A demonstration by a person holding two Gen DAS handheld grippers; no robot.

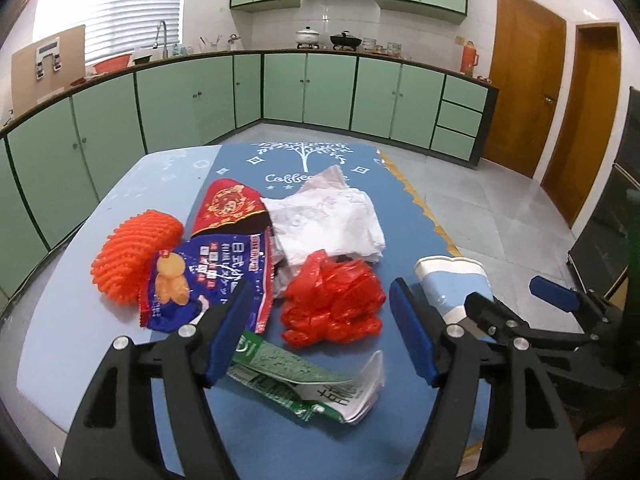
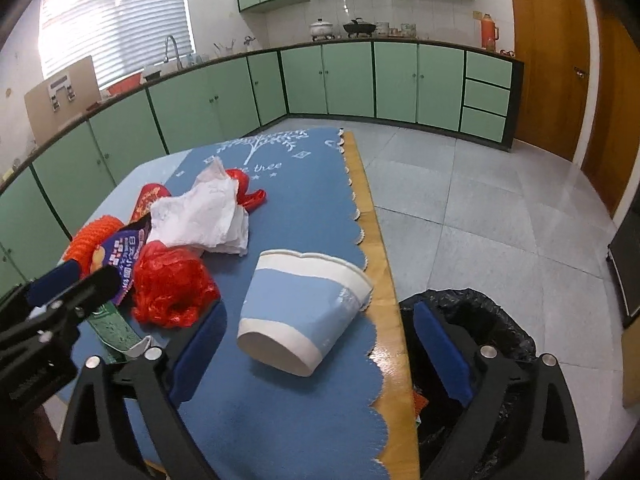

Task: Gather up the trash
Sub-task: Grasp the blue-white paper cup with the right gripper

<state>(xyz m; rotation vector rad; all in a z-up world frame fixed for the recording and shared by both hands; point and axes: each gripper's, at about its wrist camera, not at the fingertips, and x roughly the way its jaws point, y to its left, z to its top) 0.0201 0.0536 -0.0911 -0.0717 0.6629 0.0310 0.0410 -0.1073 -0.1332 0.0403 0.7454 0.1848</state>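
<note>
Left gripper (image 1: 320, 328) wide open, nothing gripped; blue pads hanging above red plastic bag (image 1: 332, 304) and green-white wrapper (image 1: 304, 384), no contact seen. Right gripper (image 2: 320, 356) wide open too, empty; crushed blue-white paper cup (image 2: 304, 308) lying on its side between the pads, apart from both.

Hidden or cut off: green wrapper partly behind left pad, its print half covered, one large white character unreadable. Black-lined bin (image 2: 480, 320) beside the table edge mostly blocked by right finger, contents not clear. Cup half behind left gripper's right finger in left view. Right gripper's tips poke into left view at right edge, left gripper's into right view at left edge.

Writing: blue table mat (image 1: 248, 168) with white tree print, "Coffee" readable in left view, "tree" in right. Blue snack packet (image 1: 208, 280) with white Asian characters, too small to read. Red packet (image 1: 228, 204) with gold emblem, text illegible. Crumpled white tissue (image 1: 328, 220) behind the red bag, orange foam net (image 1: 132, 256) far left. All trash clustered on the mat, touching or overlapping.
</note>
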